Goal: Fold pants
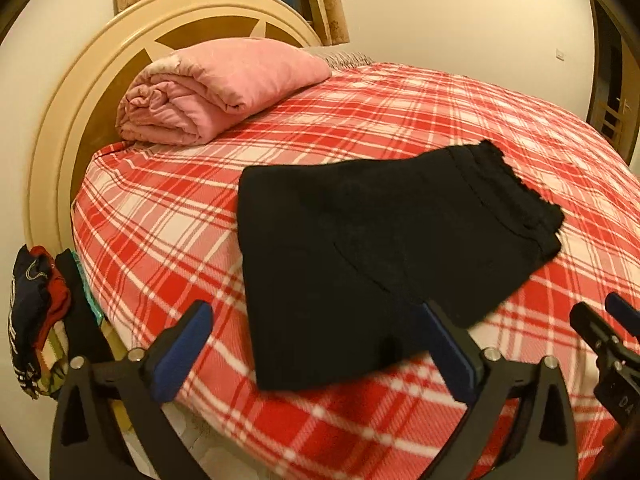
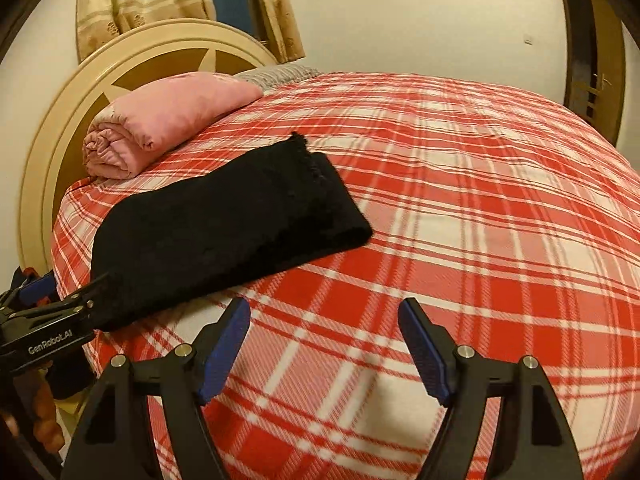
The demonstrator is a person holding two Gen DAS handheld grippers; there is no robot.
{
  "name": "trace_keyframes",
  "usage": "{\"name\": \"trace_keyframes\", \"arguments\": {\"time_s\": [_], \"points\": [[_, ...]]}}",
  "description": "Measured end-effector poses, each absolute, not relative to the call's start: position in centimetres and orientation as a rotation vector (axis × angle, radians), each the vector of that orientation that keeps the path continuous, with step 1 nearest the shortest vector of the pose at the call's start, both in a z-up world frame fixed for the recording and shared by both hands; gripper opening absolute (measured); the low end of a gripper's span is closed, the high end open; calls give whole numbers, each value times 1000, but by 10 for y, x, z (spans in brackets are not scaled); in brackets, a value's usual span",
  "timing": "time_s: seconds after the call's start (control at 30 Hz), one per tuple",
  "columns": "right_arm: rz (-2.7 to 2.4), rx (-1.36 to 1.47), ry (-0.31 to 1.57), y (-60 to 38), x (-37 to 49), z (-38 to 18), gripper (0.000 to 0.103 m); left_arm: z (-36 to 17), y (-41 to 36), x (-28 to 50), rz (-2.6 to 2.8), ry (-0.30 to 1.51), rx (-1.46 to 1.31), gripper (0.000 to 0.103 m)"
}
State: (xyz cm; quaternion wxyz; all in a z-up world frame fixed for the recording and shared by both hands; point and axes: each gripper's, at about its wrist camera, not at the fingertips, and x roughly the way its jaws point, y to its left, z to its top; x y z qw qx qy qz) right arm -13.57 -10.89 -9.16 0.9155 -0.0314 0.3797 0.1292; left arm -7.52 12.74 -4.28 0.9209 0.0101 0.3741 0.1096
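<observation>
Now we hold both grippers open over the bed.
Folded black pants point(image 1: 384, 248) lie on the red plaid bedspread point(image 2: 480, 208) beyond our left gripper point(image 1: 320, 344), left of our right gripper point(image 2: 324, 344); all fingers apart, empty; pink quilt point(image 1: 216, 88) by the headboard point(image 1: 64, 128).

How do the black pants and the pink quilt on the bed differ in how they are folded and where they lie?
The black fabric pants lie folded flat and thin; the pink padded quilt is rolled into a thick, puffy bundle. The pants sit near the bed's front edge, close to the grippers; the quilt rests against the cream headboard. Both lie on the red plaid bedcover, apart from each other.
</observation>
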Motion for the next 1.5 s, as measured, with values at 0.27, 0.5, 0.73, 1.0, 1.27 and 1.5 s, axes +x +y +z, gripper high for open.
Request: {"name": "trace_keyframes", "arguments": {"time_s": [0.27, 0.5, 0.73, 1.0, 1.27, 1.5], "points": [[239, -49, 727, -118, -162, -61, 78, -26, 114, -107, 274, 716, 97, 103], [231, -52, 610, -117, -198, -20, 78, -2, 109, -135, 239, 641, 89, 103], [232, -60, 479, -116, -235, 21, 78, 22, 101, -156, 231, 556, 89, 103], [218, -46, 292, -119, -272, 61, 86, 56, 96, -184, 227, 421, 80, 103], [222, -63, 228, -112, -288, 76, 87, 68, 98, -193, 224, 376, 73, 103], [218, -46, 233, -112, -289, 76, 87, 72, 97, -198, 231, 358, 71, 103]]}}
